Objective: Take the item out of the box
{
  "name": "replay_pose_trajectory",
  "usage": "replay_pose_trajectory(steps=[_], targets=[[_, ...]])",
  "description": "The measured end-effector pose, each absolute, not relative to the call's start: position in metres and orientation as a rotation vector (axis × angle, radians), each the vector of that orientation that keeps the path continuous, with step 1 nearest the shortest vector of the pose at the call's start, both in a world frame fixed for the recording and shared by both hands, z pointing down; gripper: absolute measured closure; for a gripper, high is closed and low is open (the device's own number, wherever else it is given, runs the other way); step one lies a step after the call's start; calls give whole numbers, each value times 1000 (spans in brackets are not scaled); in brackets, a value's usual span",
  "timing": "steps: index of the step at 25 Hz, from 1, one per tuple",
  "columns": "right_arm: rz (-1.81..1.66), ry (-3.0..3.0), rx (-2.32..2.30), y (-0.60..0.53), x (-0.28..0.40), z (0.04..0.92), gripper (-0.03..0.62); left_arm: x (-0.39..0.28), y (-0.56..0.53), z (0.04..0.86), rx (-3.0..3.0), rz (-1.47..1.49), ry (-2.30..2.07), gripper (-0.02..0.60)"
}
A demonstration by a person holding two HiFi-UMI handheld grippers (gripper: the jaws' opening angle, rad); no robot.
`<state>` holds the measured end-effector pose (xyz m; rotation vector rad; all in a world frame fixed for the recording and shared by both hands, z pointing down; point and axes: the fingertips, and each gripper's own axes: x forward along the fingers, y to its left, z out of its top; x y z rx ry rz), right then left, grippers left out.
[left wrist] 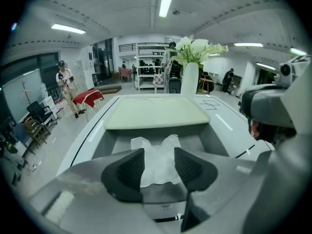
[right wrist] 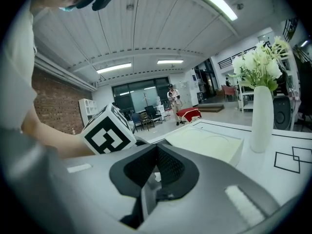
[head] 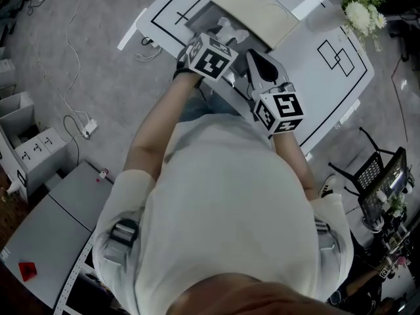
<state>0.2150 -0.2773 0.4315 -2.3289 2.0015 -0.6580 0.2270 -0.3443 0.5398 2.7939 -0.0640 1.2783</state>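
Left gripper [left wrist: 159,155]: jaws released and spread wide, tilted down into the open grey box [left wrist: 217,140]. The white wrapped item [left wrist: 157,173] lies on the box floor, lined up with the gap between the jaws and apparently not yet touched. The lid [left wrist: 156,112] is beyond the jaws, out of the way. Right gripper [right wrist: 156,152]: jaws clenched on nothing. To do it well, the left should centre on the item's narrow waist, go low enough to catch the body rather than just the wrap, then lift straight up clear of the walls. The right could brace the box against the worktop [left wrist: 229,126].
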Motion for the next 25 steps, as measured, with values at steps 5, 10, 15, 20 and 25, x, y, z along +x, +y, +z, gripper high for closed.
replay_pose_trajectory(steps=[5, 10, 15, 20, 25], targets=[[-673, 1984, -2330, -273, 223, 435, 592, 234, -343, 556, 2768, 1405, -31, 390], [-688, 1979, -2331, -272, 225, 438, 592, 231, -347, 567, 2733, 1516, -48, 416], [-701, 1967, -2335, -271, 223, 441, 592, 230, -352, 569, 2773, 1561, -76, 469], [-698, 1976, -2343, -271, 219, 441, 592, 230, -353, 566, 2819, 1517, -68, 512], [-686, 1966, -2355, -272, 214, 437, 592, 232, -356, 548, 2875, 1399, -83, 559]])
